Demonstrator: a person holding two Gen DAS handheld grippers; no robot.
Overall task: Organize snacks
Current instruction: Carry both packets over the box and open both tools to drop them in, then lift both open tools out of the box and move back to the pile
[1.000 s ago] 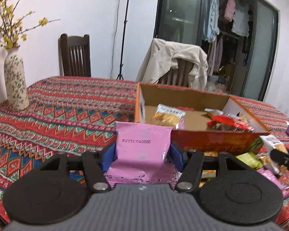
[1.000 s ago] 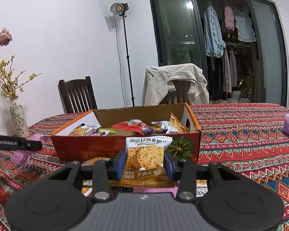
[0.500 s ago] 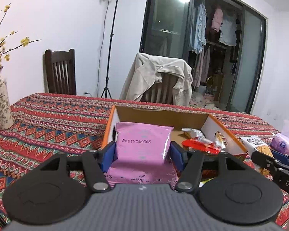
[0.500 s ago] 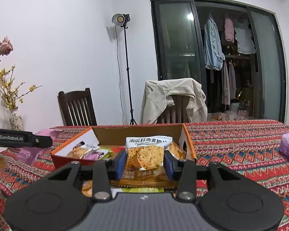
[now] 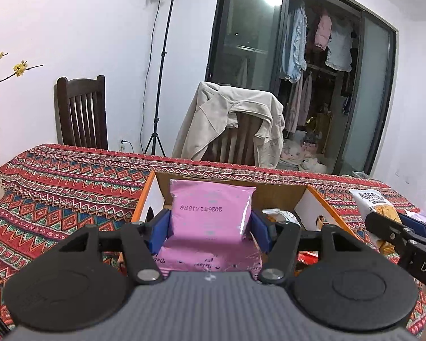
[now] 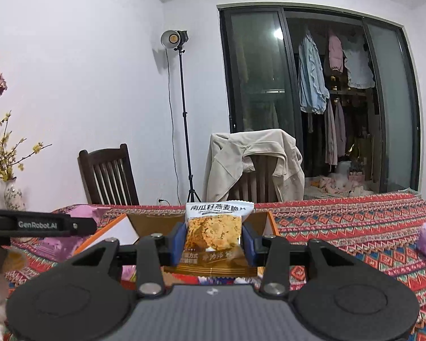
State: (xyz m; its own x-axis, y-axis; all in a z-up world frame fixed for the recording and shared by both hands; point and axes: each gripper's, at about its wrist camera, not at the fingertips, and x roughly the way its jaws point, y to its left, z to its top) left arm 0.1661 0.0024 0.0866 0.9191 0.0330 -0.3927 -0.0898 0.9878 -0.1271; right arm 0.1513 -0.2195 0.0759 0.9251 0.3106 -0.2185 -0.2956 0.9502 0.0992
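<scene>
Carrying step: left gripper (image 5: 210, 224) clamps a pink packet (image 5: 210, 213), right gripper (image 6: 213, 238) an oat-crisp packet (image 6: 215, 233); next, release over the cardboard box (image 5: 309, 199) ahead (already part-filled).

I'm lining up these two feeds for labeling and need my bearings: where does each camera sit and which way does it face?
Left wrist: sits on the left gripper, looking along its fingers across the cardboard box toward the draped chair; its fingers clamp a pink packet, and the right gripper enters at right.
Right wrist: sits on the right gripper, facing the same wall; its fingers clamp an oat crisp packet, and the left gripper enters at left.
Shared: box, draped chair, light stand, patterned tablecloth.
</scene>
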